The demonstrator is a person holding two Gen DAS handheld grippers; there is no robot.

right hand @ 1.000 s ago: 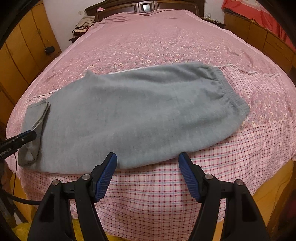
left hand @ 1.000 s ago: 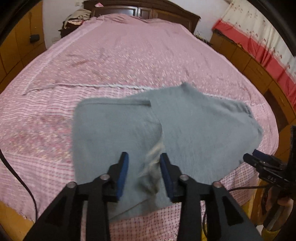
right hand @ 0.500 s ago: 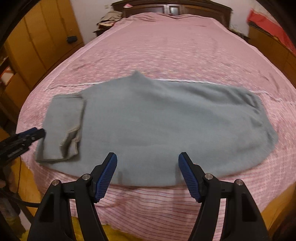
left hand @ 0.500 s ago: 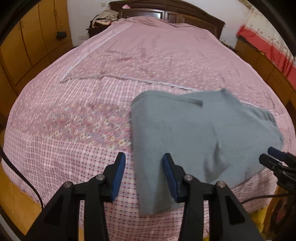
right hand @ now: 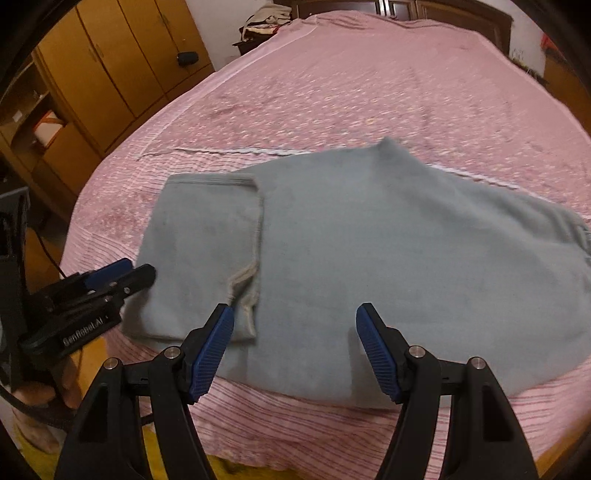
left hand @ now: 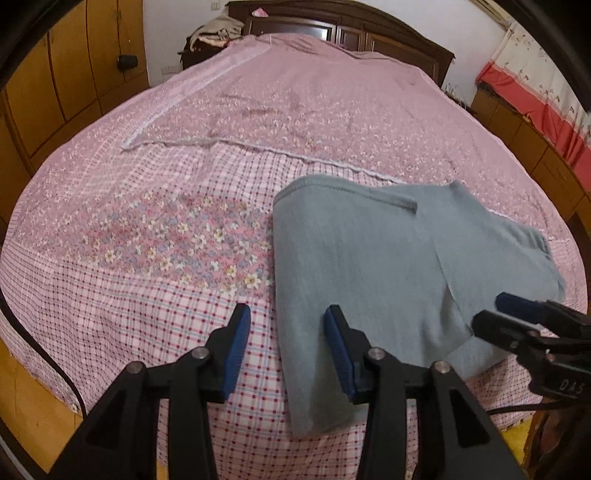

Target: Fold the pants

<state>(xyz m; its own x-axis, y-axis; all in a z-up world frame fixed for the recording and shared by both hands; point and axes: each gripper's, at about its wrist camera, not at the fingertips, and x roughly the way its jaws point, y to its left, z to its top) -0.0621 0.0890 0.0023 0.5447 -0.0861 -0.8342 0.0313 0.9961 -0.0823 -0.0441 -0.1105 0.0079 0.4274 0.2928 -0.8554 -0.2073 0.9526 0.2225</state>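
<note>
A home bedroom: pink-sheeted bed (left hand: 258, 122), dark wooden headboard (left hand: 354, 26), wooden wardrobes (right hand: 122, 62).

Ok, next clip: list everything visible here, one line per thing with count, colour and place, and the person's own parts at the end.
pants: one, grey, lying partly folded on the near part of the bed, leg end turned over on top
bedspread: one, pink with flowers and checks, covering the bed
headboard: one, dark wood, far end of the bed
wardrobe: one, yellowish wood, along the left wall
pile of clothes: one, pale and dark, far left beside the headboard
curtain: one, white and red, far right
cabinets: a row, brown wood, right of the bed
left tool: one, black with blue pads, open, over the pants' left edge
right tool: one, black with blue pads, open, above the pants' near edge
</note>
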